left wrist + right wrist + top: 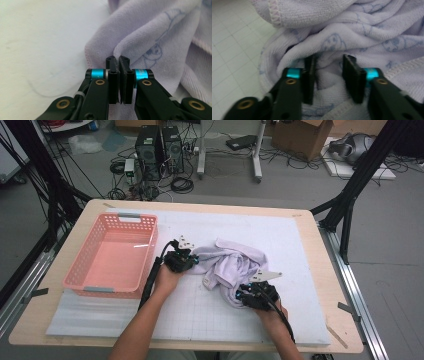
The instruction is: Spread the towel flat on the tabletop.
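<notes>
- High view, nearest edge: our two forearms come in from the bottom, and our right gripper [248, 295] sits at the near right corner of a crumpled lavender towel [230, 262], our hand closed around the gripper's body.
- Right gripper view: our jaws stand apart with a fold of the towel [362, 30] bunched between them; the pads do not clearly press on the cloth, so we call this gripper released, with the fabric lying in the gap.
- From that view the towel is looped terry, pale lilac, printed with faint blue cartoon figures, and a zigzag-stitched hem runs along its edge at upper left and lower right.
- A little farther up the table, our left gripper [186, 260] meets the towel's left edge.
- Left gripper view: our jaws are clenched together on a raised ridge of the towel [155, 32], the pads pinching a narrow fold; the cloth rises in a soft peak above the tips, with a blue line drawing on the slope to the right.
- The towel lies heaped in the middle of the white gridded mat [210, 315], folded over itself in thick rolls, between our two grippers.
- Left of our left hand stands a pink plastic basket [137, 222] with slotted walls, on the mat and apart from the towel.
- The mat covers most of the wooden table [320, 270].
- Beyond the far edge, on the floor, we see computer towers [160, 145], tangled cables and a cardboard box [305, 137].
</notes>
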The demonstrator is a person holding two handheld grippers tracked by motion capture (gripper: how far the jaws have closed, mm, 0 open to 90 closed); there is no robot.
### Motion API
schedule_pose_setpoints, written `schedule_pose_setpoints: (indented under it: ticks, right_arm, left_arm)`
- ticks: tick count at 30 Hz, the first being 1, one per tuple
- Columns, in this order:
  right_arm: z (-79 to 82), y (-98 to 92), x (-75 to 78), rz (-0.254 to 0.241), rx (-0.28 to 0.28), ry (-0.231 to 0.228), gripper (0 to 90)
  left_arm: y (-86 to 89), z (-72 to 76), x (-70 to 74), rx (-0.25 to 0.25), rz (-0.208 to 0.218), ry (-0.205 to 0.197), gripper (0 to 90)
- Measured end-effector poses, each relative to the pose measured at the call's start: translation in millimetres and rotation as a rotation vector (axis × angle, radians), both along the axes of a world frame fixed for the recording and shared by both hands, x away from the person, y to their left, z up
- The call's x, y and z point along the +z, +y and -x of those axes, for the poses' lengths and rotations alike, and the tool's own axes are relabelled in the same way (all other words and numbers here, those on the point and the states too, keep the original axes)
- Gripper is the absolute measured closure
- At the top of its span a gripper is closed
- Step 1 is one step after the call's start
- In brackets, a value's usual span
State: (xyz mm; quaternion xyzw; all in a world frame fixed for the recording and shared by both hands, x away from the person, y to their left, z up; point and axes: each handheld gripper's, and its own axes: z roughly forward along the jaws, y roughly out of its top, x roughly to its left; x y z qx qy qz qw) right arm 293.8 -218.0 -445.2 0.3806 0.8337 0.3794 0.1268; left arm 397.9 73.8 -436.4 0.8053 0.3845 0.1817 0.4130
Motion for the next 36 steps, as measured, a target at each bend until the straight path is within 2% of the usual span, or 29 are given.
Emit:
schedule_pose_setpoints:
  ticks: [1,2,4,6,7,10,14,16,18,19,21,23,24,26,29,30,32,34,35,36]
  right_arm:
    - [1.0,-1.8,0.7,0.007,0.014,0.007,84.1]
    - [2.6,-4.1,2.0,0.010,0.028,0.021,85.8]
    - [6.7,-10.3,3.2,0.012,0.068,0.036,86.6]
    - [17.6,-18.9,4.9,0.020,0.101,0.044,86.8]
    - [22.1,-22.3,5.3,0.027,0.111,0.037,86.8]
    - [41.1,-38.5,7.1,0.050,0.141,0.037,86.8]
    - [60.8,-60.8,9.3,0.078,0.159,0.037,86.8]
    - [66.7,-67.3,9.6,0.066,0.166,0.045,86.7]
    - [69.8,-70.0,10.2,0.066,0.174,0.033,86.4]
    - [70.8,-70.6,11.1,0.055,0.168,0.028,85.2]
    - [69.4,-72.6,14.4,0.011,0.141,0.006,74.4]
    - [64.0,-75.4,20.5,-0.035,0.091,-0.031,63.4]
    - [59.5,-77.2,24.3,-0.054,0.064,-0.047,62.2]
    - [47.0,-80.1,31.4,-0.066,0.016,-0.091,58.5]
    - [19.9,-80.1,39.2,-0.064,-0.036,-0.131,55.3]
    - [9.8,-78.1,41.3,-0.062,-0.051,-0.140,55.1]
    - [-11.1,-71.9,44.5,-0.058,-0.055,-0.156,55.9]
    - [-31.2,-62.9,46.7,-0.039,-0.049,-0.149,58.3]
    - [-39.7,-58.4,48.4,-0.030,-0.042,-0.149,59.9]
    - [-49.9,-54.0,50.3,-0.035,-0.031,-0.150,61.1]
  left_arm:
    - [3.3,-0.9,2.9,0.020,0.025,-0.016,86.8]
    - [6.1,-2.0,5.5,0.036,0.046,-0.024,86.9]
    - [9.6,-5.0,9.5,0.055,0.061,-0.029,86.9]
    - [14.3,-7.2,11.7,0.068,0.059,-0.042,86.9]
    - [16.6,-10.3,12.8,0.080,0.064,-0.022,86.9]
    - [19.4,-15.3,16.5,0.099,0.085,-0.028,86.9]
    - [13.0,-25.4,22.3,0.098,0.102,-0.031,86.9]
    - [7.2,-33.1,25.8,0.100,0.100,-0.035,86.9]
    - [3.4,-38.5,27.5,0.108,0.121,-0.044,86.7]
    - [0.6,-41.4,27.3,0.115,0.124,-0.035,86.4]
    - [-6.7,-41.6,23.7,0.112,0.112,-0.035,81.1]
    - [-11.6,-41.2,20.3,0.109,0.125,-0.012,59.7]
    - [-13.2,-41.0,19.3,0.101,0.141,-0.001,51.1]
    - [-14.3,-38.6,18.8,0.087,0.159,-0.002,44.5]
    - [-12.7,-31.0,20.2,0.070,0.183,-0.027,42.2]
    - [-11.4,-29.6,21.2,0.056,0.177,-0.026,42.1]
    - [-10.6,-26.3,24.2,0.039,0.172,-0.034,41.7]
    - [-10.1,-19.4,25.6,0.037,0.188,-0.087,44.5]
    - [-10.0,-16.2,25.7,0.029,0.178,-0.104,46.3]
    - [-9.7,-14.7,25.0,0.024,0.181,-0.104,46.1]
